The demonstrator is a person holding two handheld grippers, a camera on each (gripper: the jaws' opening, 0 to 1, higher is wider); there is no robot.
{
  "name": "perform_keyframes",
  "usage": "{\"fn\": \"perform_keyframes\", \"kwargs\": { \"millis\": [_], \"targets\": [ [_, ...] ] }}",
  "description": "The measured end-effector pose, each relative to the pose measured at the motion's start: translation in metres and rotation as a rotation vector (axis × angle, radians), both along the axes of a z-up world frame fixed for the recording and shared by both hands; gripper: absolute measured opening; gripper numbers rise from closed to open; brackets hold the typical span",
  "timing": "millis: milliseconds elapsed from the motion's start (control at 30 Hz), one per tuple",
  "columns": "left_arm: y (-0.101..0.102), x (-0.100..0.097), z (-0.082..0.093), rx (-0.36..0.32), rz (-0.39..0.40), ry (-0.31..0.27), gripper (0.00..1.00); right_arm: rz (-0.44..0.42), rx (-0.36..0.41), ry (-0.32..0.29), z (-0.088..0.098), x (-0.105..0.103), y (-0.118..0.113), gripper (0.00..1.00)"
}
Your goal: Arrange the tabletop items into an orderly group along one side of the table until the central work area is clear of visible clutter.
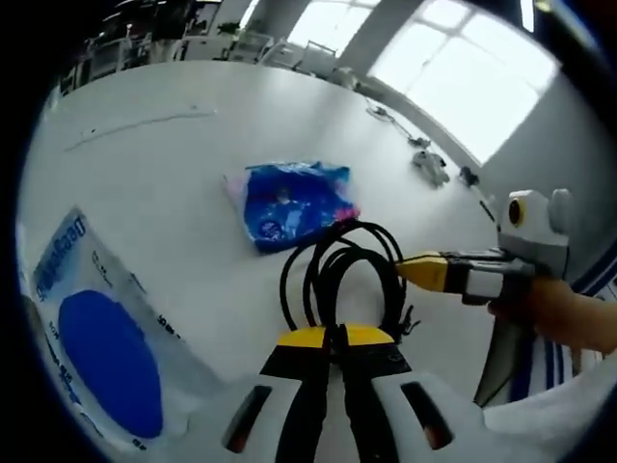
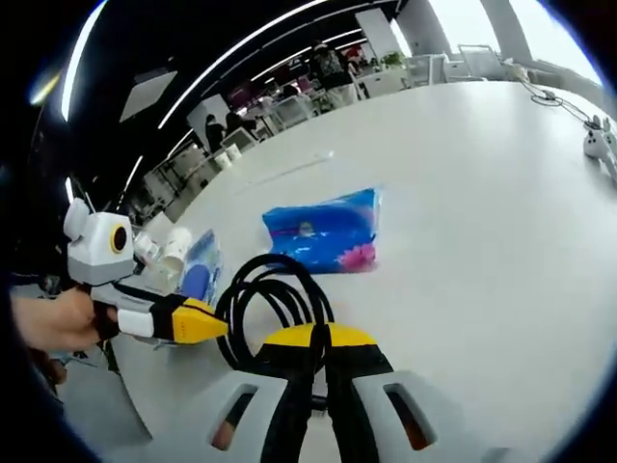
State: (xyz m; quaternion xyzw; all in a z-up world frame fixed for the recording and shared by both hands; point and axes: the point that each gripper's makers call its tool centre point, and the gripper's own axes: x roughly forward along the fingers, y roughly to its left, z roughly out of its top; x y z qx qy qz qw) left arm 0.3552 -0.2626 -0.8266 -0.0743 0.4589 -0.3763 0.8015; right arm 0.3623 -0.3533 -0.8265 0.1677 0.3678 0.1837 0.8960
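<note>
A coiled black cable (image 1: pixel 337 270) rises from the tips of my left gripper (image 1: pixel 335 336), whose yellow-tipped jaws are pressed together on its near loop. My right gripper (image 1: pixel 424 270) comes in from the right, its yellow tip against the coil's right side. In the right gripper view the same cable (image 2: pixel 275 299) loops up from my right gripper (image 2: pixel 318 336), whose jaws are closed on it, and the left gripper (image 2: pixel 198 321) meets the coil from the left. Beyond the cable a blue tissue pack (image 1: pixel 289 203) (image 2: pixel 326 231) lies flat on the white table (image 1: pixel 164 164).
A clear plastic bag with a blue disc (image 1: pixel 96 338) (image 2: pixel 198 270) lies to the left, near the table's edge. Small grey gadgets (image 1: pixel 429 164) (image 2: pixel 598 143) and a thin cord (image 1: pixel 386 114) sit by the far window edge. A hand (image 2: pixel 53 323) holds the left gripper.
</note>
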Motion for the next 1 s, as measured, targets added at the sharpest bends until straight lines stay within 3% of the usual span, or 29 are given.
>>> {"fn": "perform_keyframes", "kwargs": {
  "millis": [433,1000],
  "targets": [
    [0.002,-0.002,-0.013,0.029,0.034,0.041,0.01,0.030,-0.010,0.011,-0.009,0.003,0.003,0.00],
    [0.003,-0.001,-0.018,0.040,0.053,0.051,0.02,0.057,-0.036,0.024,-0.018,0.003,0.003,0.00]
  ]
}}
